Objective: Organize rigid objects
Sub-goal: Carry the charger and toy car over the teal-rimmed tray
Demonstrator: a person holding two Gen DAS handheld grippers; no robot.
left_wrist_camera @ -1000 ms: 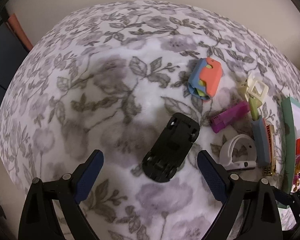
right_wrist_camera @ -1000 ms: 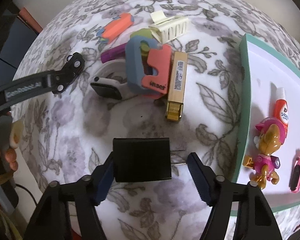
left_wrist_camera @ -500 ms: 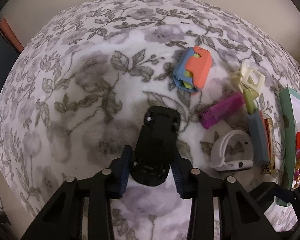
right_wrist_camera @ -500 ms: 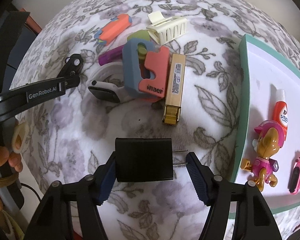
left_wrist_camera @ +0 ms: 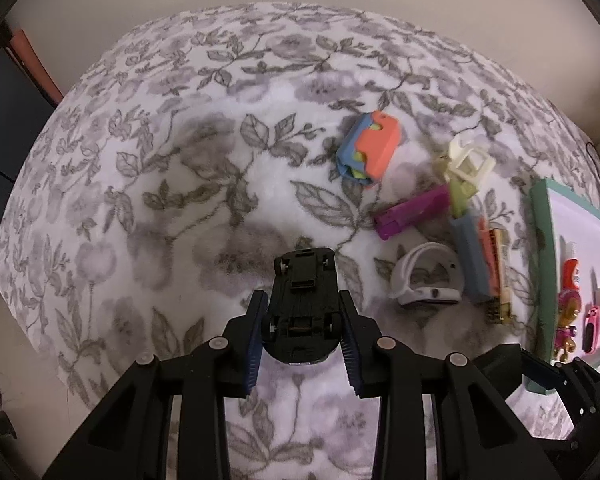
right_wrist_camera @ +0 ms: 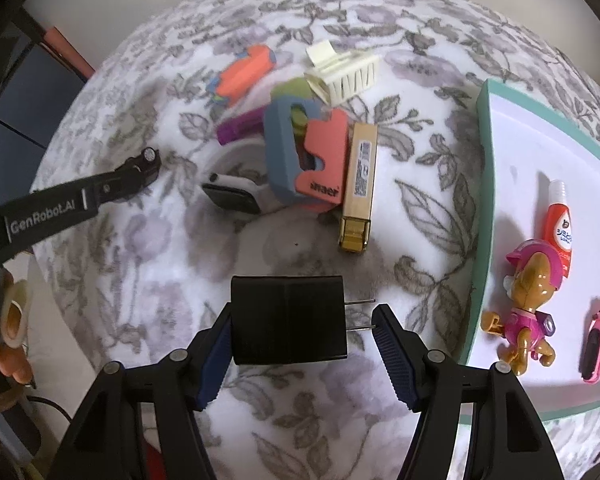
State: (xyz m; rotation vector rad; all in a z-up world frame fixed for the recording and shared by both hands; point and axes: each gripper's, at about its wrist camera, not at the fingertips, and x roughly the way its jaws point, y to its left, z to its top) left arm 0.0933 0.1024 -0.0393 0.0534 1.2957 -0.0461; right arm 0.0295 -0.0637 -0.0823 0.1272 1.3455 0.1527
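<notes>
Floral cloth (right_wrist_camera: 140,280) under "GenRobot.AI" left gripper (right_wrist_camera: 100,196), "inaer" block (right_wrist_camera: 324,160).

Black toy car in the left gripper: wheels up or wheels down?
Wheels up. The black toy car shows its flat chassis, axles and all four wheels to the left wrist camera, clamped between the left gripper's blue pads.

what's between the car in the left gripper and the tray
The left gripper holds the black car. Between it and the tray lie the white watch, the blue-and-coral block and the gold box, all flat on the cloth; carrying the car over them looks easy.
</notes>
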